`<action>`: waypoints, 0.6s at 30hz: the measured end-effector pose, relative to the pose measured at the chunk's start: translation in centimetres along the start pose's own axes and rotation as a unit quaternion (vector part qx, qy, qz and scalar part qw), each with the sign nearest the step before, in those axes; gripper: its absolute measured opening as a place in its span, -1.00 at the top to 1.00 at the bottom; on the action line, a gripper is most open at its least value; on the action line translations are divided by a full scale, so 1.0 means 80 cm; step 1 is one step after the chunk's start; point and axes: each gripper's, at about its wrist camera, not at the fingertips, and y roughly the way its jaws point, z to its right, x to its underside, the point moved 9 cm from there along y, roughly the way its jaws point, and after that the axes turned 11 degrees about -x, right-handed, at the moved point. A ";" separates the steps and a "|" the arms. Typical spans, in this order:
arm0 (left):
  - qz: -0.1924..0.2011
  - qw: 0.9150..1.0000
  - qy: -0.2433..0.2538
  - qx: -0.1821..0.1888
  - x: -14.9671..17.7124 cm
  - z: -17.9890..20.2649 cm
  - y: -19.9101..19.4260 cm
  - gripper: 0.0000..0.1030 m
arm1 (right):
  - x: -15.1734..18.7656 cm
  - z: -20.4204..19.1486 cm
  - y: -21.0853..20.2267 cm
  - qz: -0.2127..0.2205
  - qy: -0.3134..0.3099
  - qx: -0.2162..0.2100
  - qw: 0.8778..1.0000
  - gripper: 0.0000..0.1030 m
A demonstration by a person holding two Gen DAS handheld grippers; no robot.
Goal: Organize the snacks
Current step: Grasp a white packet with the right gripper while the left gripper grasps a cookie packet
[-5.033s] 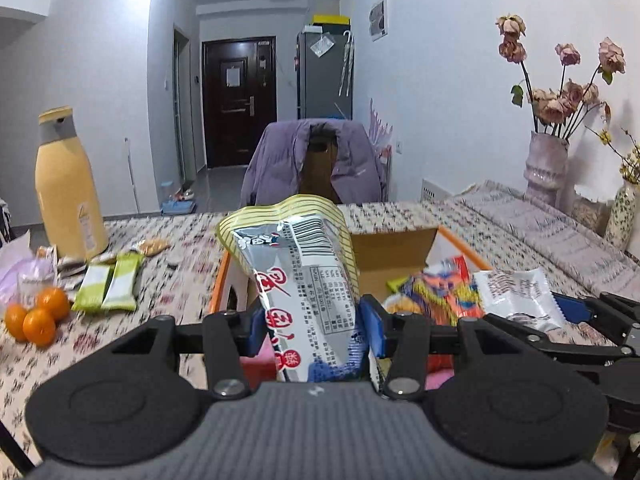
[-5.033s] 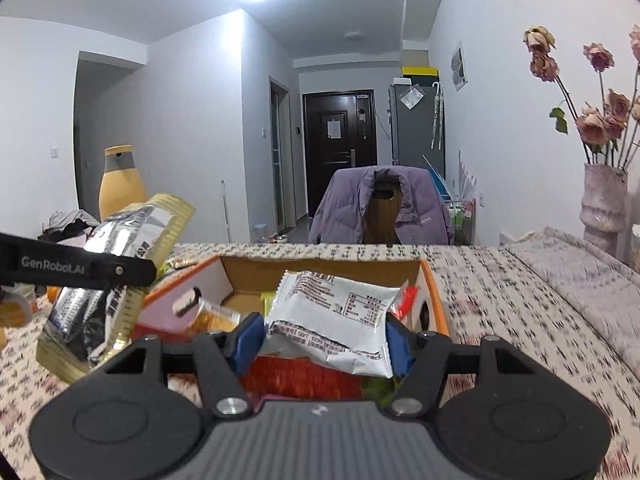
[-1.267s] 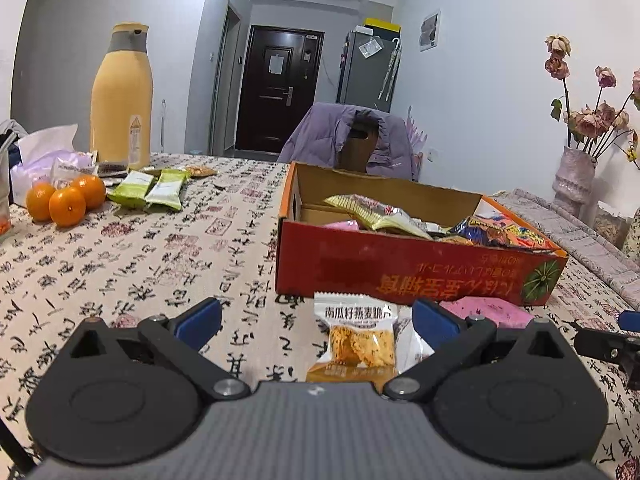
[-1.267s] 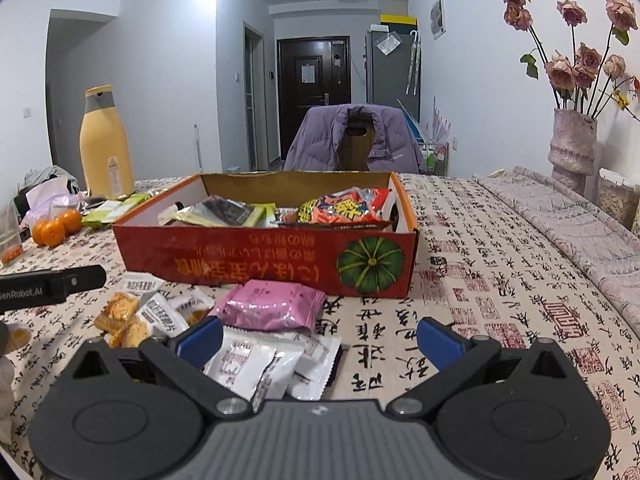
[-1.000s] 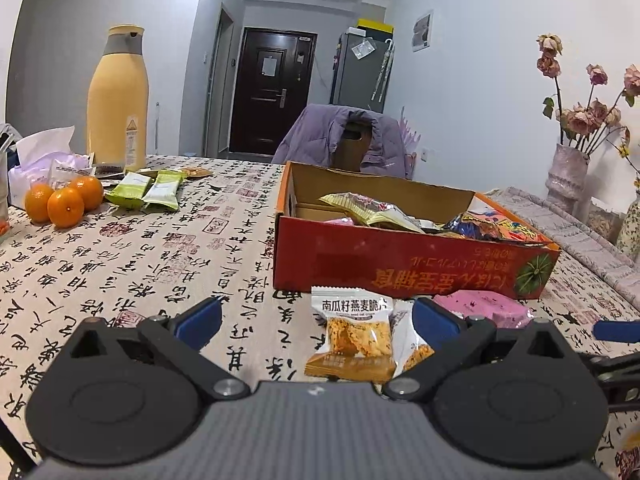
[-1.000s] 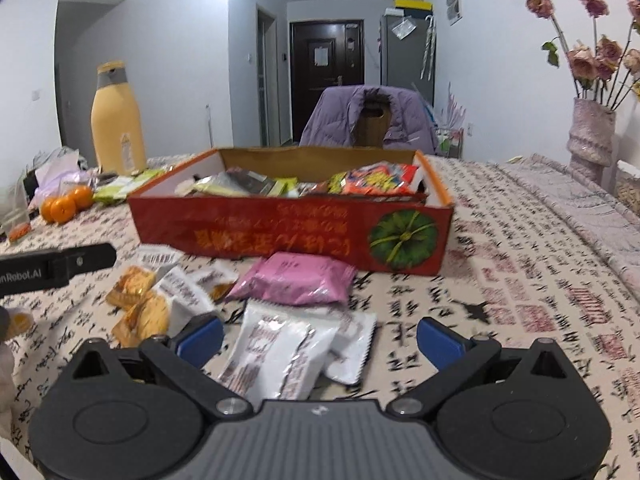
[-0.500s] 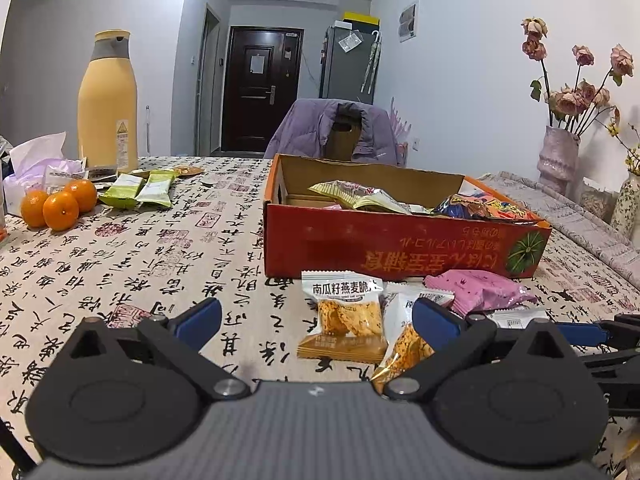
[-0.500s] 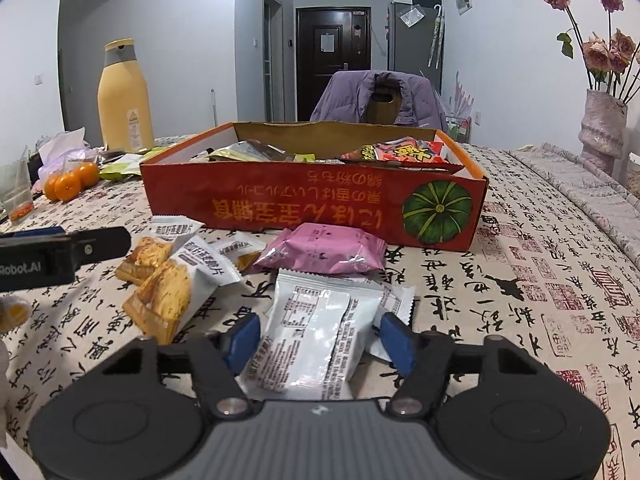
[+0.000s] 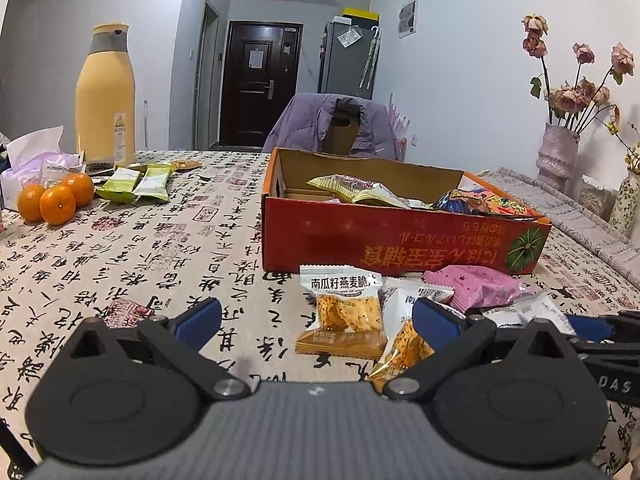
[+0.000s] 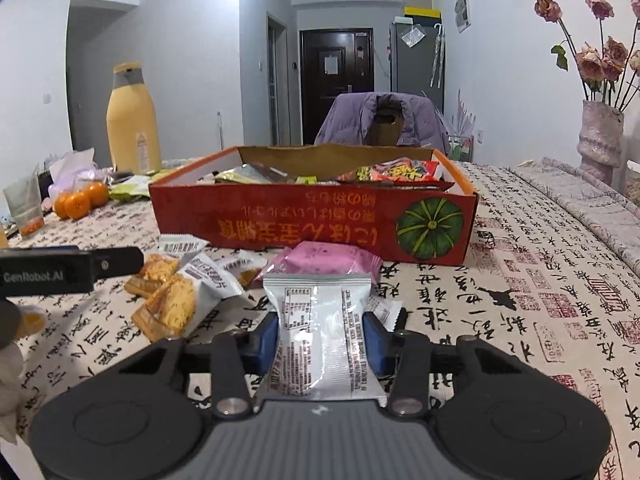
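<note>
With several packets already in the red cardboard box (image 10: 312,216), the right hand-held gripper (image 10: 320,338) clamps a silver-white foil snack packet (image 10: 320,336) just above the tabletop (image 10: 520,300), while the left hand-held gripper (image 9: 316,320) gapes wide over the orange cracker packets (image 9: 344,312) left to sort.

right gripper (image 10: 320,338) closed on white packet (image 10: 322,340), lifted off tablecloth

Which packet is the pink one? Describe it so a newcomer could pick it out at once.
Find the red cardboard box with the green pumpkin picture on the patterned tablecloth. The pink packet lies flat on the cloth against the box's near wall, just beyond the white packet clamped in the right gripper. It is the only pink wrapper; its neighbours are white.
</note>
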 end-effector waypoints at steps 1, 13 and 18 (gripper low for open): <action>0.000 1.000 0.001 -0.001 0.000 0.000 0.000 -1.00 | -0.001 0.002 -0.002 0.003 0.002 0.000 1.000 0.16; -0.006 0.999 0.028 0.018 -0.002 0.033 -0.009 -1.00 | -0.005 0.036 -0.014 0.023 0.032 0.023 0.999 0.16; -0.018 0.999 0.042 0.024 0.003 0.054 -0.006 -1.00 | -0.004 0.043 -0.017 0.027 0.039 0.022 0.999 0.16</action>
